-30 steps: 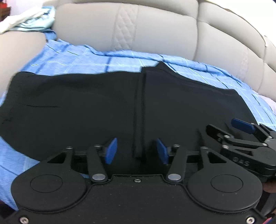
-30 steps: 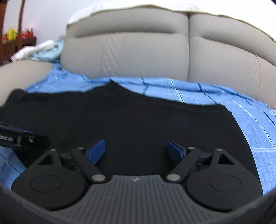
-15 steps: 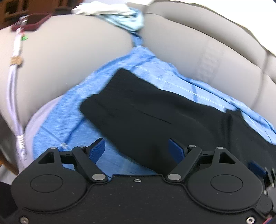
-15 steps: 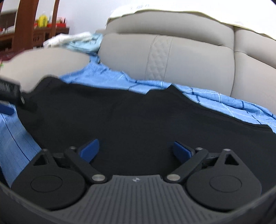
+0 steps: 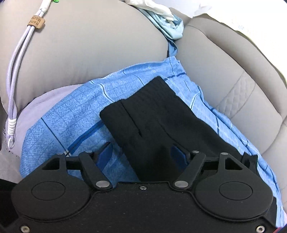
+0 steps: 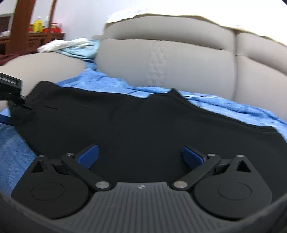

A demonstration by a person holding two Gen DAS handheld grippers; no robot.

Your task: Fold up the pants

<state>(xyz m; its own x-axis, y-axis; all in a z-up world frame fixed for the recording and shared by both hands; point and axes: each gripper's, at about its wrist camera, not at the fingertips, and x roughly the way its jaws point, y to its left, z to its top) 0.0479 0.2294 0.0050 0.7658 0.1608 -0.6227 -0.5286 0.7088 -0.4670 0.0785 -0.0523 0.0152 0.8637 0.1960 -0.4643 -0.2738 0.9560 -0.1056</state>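
Note:
Black pants [image 5: 152, 118] lie flat on a blue checked sheet [image 5: 71, 114] on a grey sofa. In the left wrist view their waistband end points toward the armrest. My left gripper [image 5: 141, 152] is open, its jaws straddling the near edge of the waistband end, close over the cloth. In the right wrist view the pants [image 6: 143, 121] spread across the seat. My right gripper [image 6: 140, 156] is open above the middle of the pants, holding nothing. The left gripper's body [image 6: 9, 89] shows at the left edge by the waistband.
The sofa armrest [image 5: 89, 44] rises just beyond the waistband, with a white cord [image 5: 16, 71] hanging over it and crumpled light cloths [image 5: 161, 16] on top. The backrest [image 6: 170, 59] stands behind the pants. A wooden shelf [image 6: 32, 35] is far left.
My left gripper has swung left from the pants' middle to the waistband end by the armrest and opened wider. My right gripper has shifted left over the pants and stays open.

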